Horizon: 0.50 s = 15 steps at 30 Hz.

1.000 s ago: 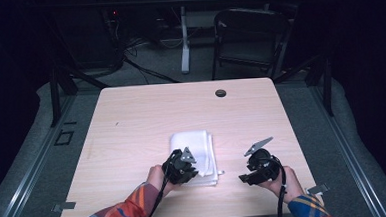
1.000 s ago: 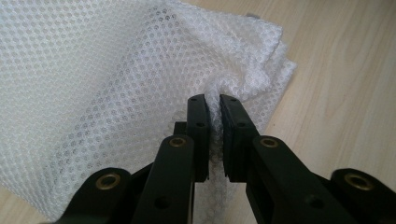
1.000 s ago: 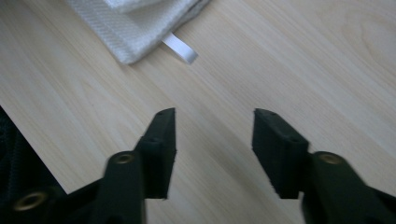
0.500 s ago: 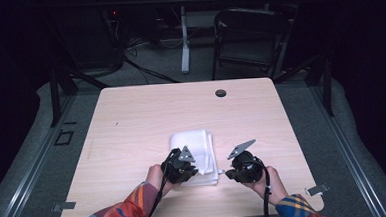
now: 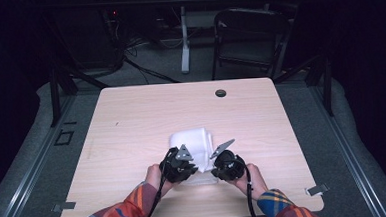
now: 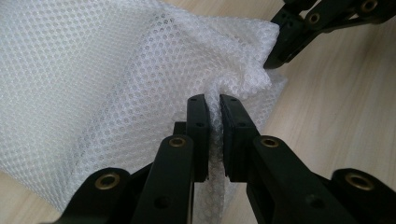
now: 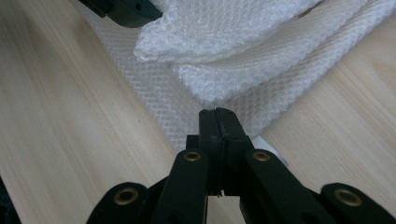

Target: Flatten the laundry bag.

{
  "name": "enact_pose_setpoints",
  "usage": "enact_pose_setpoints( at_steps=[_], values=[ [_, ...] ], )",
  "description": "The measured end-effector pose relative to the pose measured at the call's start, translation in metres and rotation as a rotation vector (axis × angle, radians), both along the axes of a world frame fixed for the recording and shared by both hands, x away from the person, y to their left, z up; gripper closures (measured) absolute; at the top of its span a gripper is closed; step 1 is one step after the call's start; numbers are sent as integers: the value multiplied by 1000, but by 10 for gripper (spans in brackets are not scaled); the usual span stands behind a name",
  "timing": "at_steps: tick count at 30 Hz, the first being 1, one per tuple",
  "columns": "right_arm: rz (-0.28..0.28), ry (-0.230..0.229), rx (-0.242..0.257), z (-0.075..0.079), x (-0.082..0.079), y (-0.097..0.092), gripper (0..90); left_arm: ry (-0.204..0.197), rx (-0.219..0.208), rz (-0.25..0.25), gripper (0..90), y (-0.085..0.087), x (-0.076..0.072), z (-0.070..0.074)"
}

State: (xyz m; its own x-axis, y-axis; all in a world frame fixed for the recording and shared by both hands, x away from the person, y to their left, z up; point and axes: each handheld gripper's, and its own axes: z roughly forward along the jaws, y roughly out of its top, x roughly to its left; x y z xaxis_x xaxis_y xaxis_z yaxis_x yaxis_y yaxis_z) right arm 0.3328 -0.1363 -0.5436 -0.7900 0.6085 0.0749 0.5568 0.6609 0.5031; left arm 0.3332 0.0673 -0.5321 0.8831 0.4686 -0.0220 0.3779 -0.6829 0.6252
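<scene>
Pale wooden tabletop carries one white folded mesh cloth near the middle of its near edge. Left tongs pinch a bunched fold of it, seemingly to lift a layer. Right tongs are pressed together at the cloth's bottom layer; whether they grip it I cannot tell. Two tongs, one cloth.

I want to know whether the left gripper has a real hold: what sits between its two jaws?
A pinched fold of the white mesh cloth sits in the narrow gap between the left gripper's jaws, as its own view shows.
</scene>
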Motion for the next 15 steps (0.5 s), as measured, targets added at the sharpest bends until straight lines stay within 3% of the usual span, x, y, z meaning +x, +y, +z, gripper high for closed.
enact_pose_setpoints(
  at_steps=[8,15],
  values=[
    [9,8,-24,-14,6,6,900,-6,-27,25,828,2,-1,2],
    [31,-4,2,-16,6,4,900,-20,-20,39,826,5,-3,6]
  ],
)
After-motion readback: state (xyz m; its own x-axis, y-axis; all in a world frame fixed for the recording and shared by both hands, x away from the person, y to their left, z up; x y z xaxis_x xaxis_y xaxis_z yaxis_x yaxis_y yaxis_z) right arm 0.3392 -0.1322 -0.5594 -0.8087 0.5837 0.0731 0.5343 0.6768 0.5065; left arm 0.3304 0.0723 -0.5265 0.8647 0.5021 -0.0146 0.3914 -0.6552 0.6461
